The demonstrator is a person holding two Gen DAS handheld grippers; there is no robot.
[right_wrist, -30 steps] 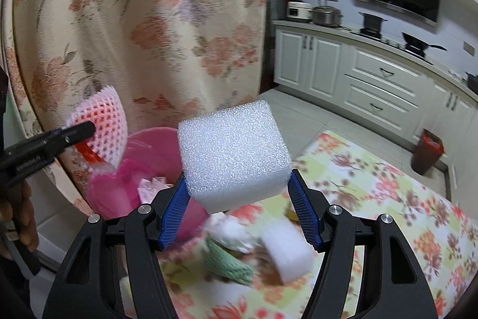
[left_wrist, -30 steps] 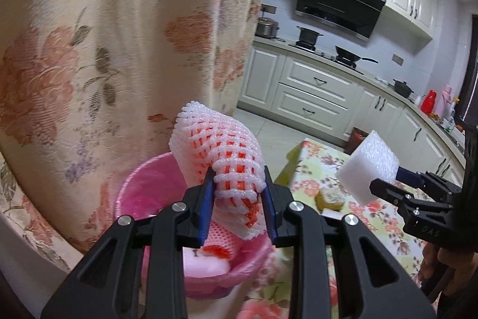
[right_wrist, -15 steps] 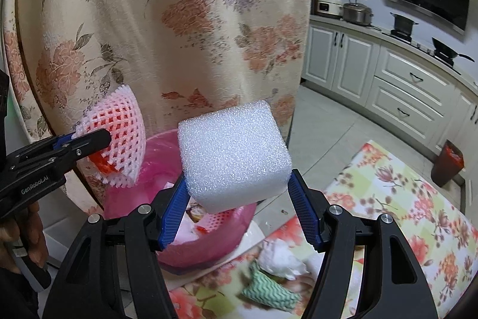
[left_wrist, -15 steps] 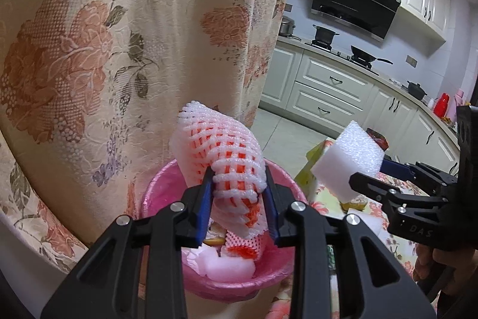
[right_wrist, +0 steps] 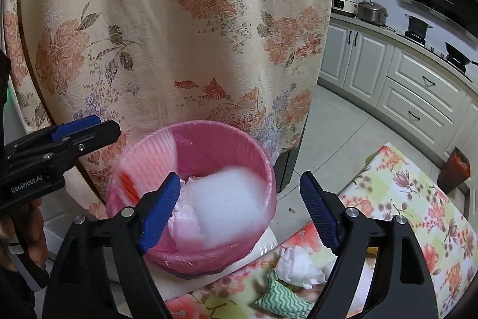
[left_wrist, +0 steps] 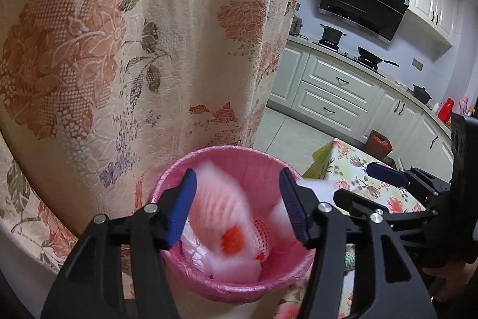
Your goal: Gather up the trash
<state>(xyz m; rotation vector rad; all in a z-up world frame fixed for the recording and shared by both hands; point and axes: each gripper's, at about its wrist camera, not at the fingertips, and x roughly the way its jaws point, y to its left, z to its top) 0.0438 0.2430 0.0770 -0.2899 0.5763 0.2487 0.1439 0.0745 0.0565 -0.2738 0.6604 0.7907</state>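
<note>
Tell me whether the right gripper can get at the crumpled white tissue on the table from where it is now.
Probably yes. The right gripper is open and empty, and the tissue lies uncovered on the table just below it, beside the green cloth. Nothing blocks the way.

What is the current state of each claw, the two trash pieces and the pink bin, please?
Left claw: open, above the bin.
Right claw: open, above the bin.
Foam net: released, blurred, dropping into the bin.
White foam block: released, blurred, falling inside the bin.
Pink bin: upright, lined, holding trash.
Crumpled tissue: uncollected, lying on the tablecloth.
</note>
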